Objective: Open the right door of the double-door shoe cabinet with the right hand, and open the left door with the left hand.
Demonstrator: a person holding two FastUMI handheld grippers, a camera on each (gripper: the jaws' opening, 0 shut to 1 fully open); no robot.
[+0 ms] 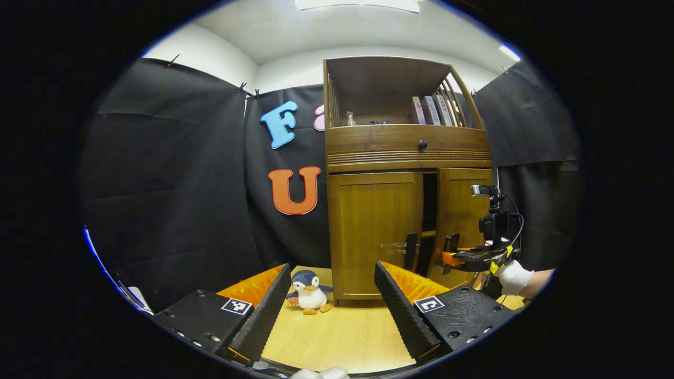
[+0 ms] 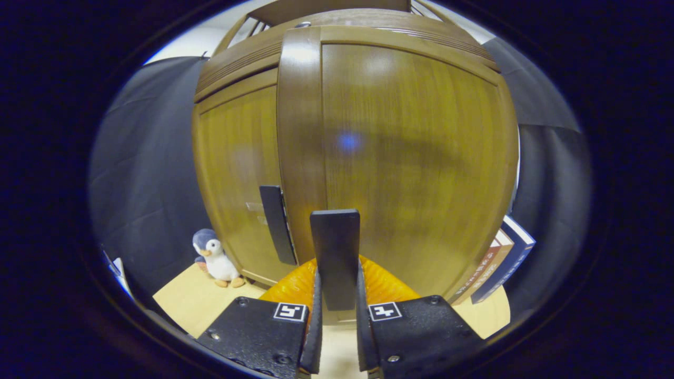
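Penguin toy (image 1: 309,291): sits on the bench (image 1: 337,337) just left of the cabinet's foot, clear of either door's swing as far as I can judge.
Left gripper (image 1: 333,305): hangs back from the cabinet with its jaws spread wide and nothing between them; it faces the left door squarely, which reads as waiting for its turn.
Shoe cabinet (image 1: 405,152): stands at the back of the bench against the black cloth, with an open shelf on top holding books and a small bottle, and a drawer with a dark knob below it.
Left door (image 1: 375,231): flush with the frame, so not yet opened; its dark vertical handle (image 1: 410,251) sits at the inner edge, beside the gap.
Gap between doors: a dark strip shows in the left gripper view, so the right door is already off its frame.
Right door (image 2: 410,158): partly swung out toward the right gripper; in the right gripper view its panel looms close and its inner edge stands forward of the left door.
Right handle (image 2: 335,252): a dark upright bar, caught between the right gripper's two fingers, a grip suited to pulling the door outward.
Right gripper (image 2: 337,316): closed onto that handle, both fingers pressing its sides; in the left gripper view a gloved hand (image 1: 513,276) carries it at the door's edge.
Step in hand: likely drawing the right door further open before the left gripper moves in.
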